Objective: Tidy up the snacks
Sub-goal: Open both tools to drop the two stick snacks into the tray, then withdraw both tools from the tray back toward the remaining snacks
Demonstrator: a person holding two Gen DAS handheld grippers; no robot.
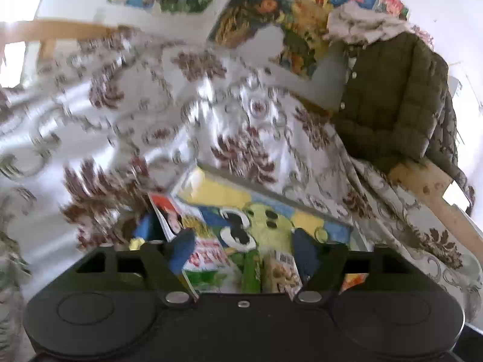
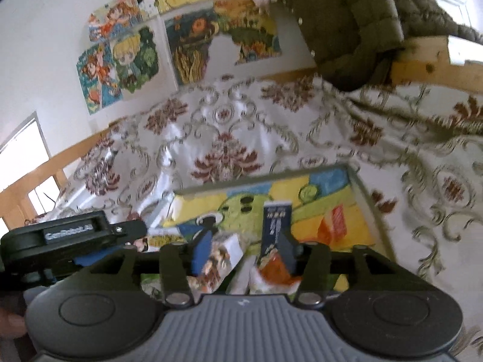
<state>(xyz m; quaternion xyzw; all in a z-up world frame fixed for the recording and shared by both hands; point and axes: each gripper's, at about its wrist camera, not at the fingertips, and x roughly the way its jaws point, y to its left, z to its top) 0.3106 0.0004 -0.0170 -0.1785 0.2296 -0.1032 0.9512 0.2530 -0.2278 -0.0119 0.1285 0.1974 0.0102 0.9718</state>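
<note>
Both spread grippers, left (image 1: 244,247) and right (image 2: 244,247), over blurred, half-hidden snack packets (image 1: 208,259).

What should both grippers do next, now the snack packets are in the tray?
Probably lift both clear. The left gripper and right gripper stand open over the tray, gripping nothing, with snack packets lying inside. No loose snack shows on the tablecloth.
</note>
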